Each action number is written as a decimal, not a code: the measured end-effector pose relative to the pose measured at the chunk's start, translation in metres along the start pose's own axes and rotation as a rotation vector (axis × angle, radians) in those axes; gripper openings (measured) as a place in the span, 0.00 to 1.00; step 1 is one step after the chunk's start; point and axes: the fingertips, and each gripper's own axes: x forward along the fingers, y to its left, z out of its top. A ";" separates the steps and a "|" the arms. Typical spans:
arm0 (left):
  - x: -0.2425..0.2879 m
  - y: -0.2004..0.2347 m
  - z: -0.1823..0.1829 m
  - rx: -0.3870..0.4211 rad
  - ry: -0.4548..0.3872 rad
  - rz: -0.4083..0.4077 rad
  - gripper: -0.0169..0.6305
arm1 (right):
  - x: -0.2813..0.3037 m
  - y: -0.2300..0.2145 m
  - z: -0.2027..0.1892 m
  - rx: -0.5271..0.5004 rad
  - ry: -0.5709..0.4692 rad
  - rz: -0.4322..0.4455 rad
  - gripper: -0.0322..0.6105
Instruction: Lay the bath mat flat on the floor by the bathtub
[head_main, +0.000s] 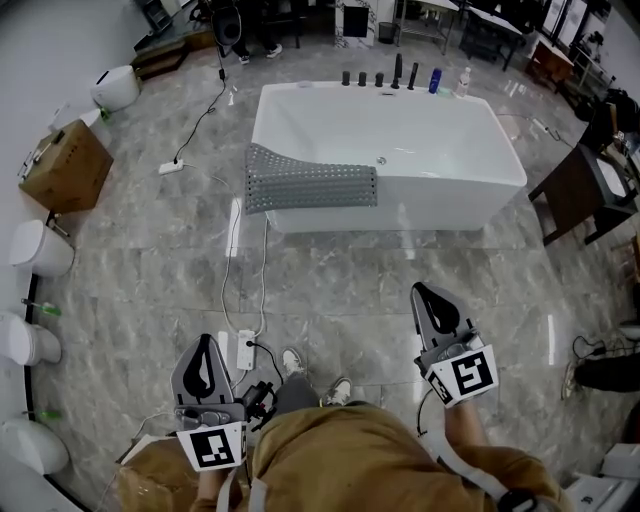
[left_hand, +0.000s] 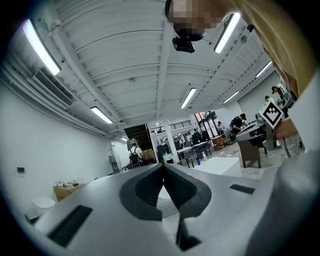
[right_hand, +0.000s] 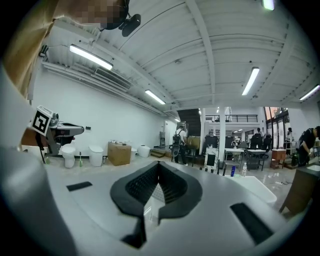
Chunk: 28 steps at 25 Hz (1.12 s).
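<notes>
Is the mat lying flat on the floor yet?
No, it's hung up. The mat is draped over the front rim of the bathtub and hangs partway down its outer side.

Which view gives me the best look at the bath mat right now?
The head view. The grey bath mat shows whole there, draped over the near left rim of the bathtub, not yet on the floor. Both gripper views catch only a sliver of its dotted surface, too little to judge how it lies.

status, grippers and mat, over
Left gripper, right gripper shut, empty. Bath mat draped over bathtub rim. Power strip and cable on floor ahead.
</notes>
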 end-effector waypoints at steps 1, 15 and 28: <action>0.003 0.001 -0.004 -0.002 0.009 -0.001 0.03 | 0.004 -0.001 0.001 0.002 -0.002 -0.001 0.05; 0.131 0.066 -0.088 -0.106 0.099 -0.105 0.03 | 0.140 0.003 0.004 0.014 0.054 -0.026 0.05; 0.245 0.151 -0.149 -0.173 0.124 -0.143 0.03 | 0.281 0.015 0.024 -0.055 0.119 -0.027 0.05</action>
